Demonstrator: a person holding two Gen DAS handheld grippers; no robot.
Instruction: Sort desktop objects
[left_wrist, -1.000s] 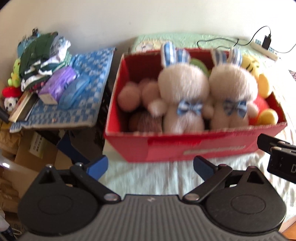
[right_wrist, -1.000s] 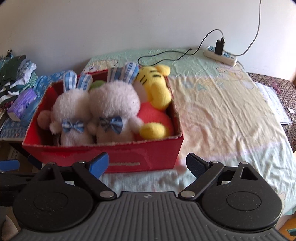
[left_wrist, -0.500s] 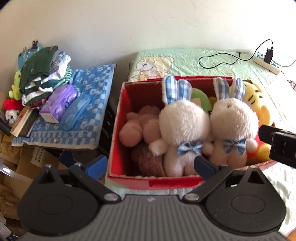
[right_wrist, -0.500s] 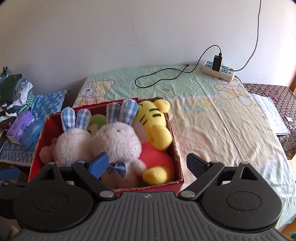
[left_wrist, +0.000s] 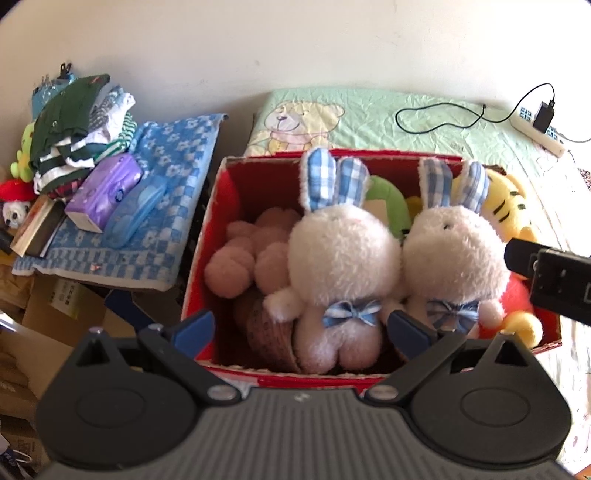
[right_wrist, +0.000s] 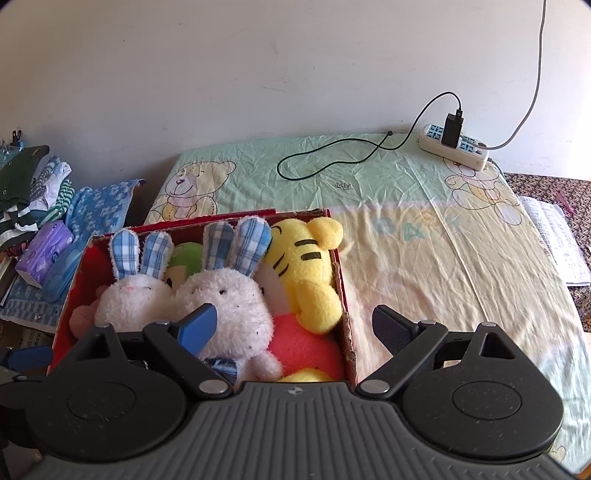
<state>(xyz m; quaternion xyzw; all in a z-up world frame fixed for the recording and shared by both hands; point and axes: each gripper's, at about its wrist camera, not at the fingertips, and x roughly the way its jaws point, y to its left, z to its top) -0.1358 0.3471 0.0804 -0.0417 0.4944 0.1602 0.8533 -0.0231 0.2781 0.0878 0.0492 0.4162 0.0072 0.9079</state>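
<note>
A red cardboard box (left_wrist: 207, 236) (right_wrist: 341, 280) stands on the bed, full of plush toys. Two white rabbits with blue checked ears sit side by side: the left one (left_wrist: 341, 258) (right_wrist: 131, 295) and the right one (left_wrist: 454, 258) (right_wrist: 229, 299). A yellow tiger toy (right_wrist: 306, 266) (left_wrist: 506, 206), a pink plush (left_wrist: 243, 254) and a green one (left_wrist: 388, 199) lie beside them. My left gripper (left_wrist: 303, 328) is open and empty above the box's near edge, in front of the left rabbit. My right gripper (right_wrist: 291, 325) is open and empty over the box's right end.
A bed sheet with bear prints (right_wrist: 424, 229) stretches right of the box. A power strip (right_wrist: 454, 147) with a charger and black cable (right_wrist: 332, 155) lies at the back. At left, a blue checked cloth (left_wrist: 162, 206) holds a purple tissue pack (left_wrist: 103, 192), a blue case and piled clothes (left_wrist: 74, 122).
Both grippers have risen and tilted down, so the box is seen from above and sits lower in both views. Both stay open and empty. The toys have not moved.
</note>
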